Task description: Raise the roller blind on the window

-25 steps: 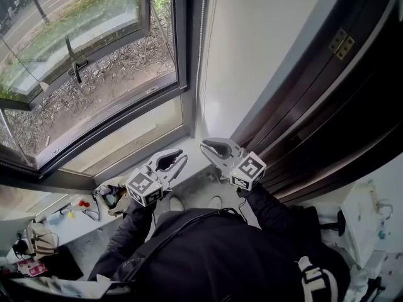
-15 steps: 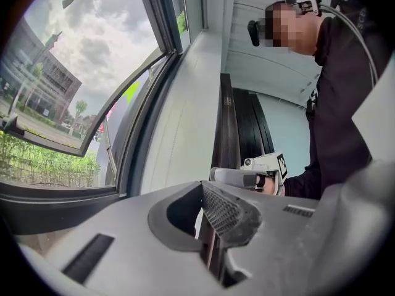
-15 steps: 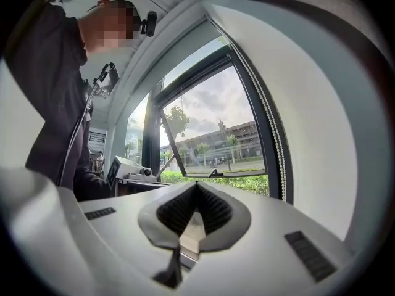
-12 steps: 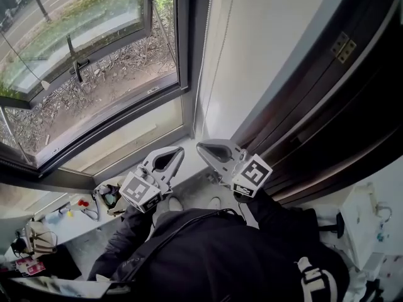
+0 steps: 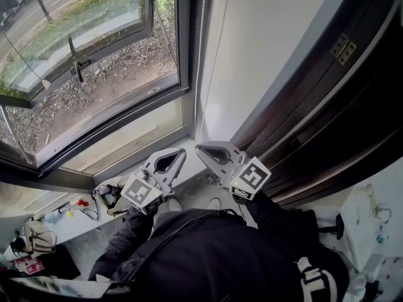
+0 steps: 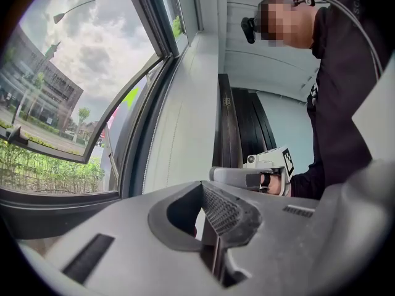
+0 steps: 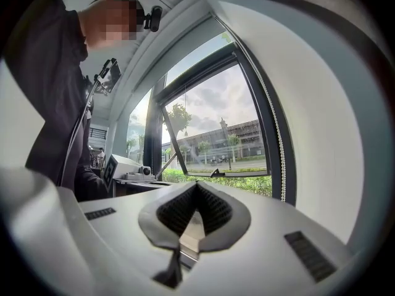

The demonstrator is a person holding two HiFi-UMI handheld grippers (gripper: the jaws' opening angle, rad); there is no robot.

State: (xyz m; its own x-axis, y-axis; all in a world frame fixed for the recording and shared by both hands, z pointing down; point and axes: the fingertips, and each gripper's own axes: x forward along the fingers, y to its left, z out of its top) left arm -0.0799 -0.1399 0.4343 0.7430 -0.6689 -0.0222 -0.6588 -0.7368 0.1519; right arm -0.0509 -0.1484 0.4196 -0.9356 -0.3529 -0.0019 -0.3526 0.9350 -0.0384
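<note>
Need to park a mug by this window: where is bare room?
The pale ledge under the dark window frame looks bare, left of the white bead cord. Crowded: the cluttered white desk at lower left.

I read the left gripper (image 5: 182,151) and right gripper (image 5: 199,148) as matt grey plastic, their pads (image 7: 217,209) dark and finely ribbed like rubber. The bead chain (image 7: 277,134) looks like glossy white plastic beside the smooth, dark, metal-looking window frame (image 5: 183,43). The door panel (image 5: 327,118) is dark, glossy wood with a brassy metal hinge (image 5: 342,44).
</note>
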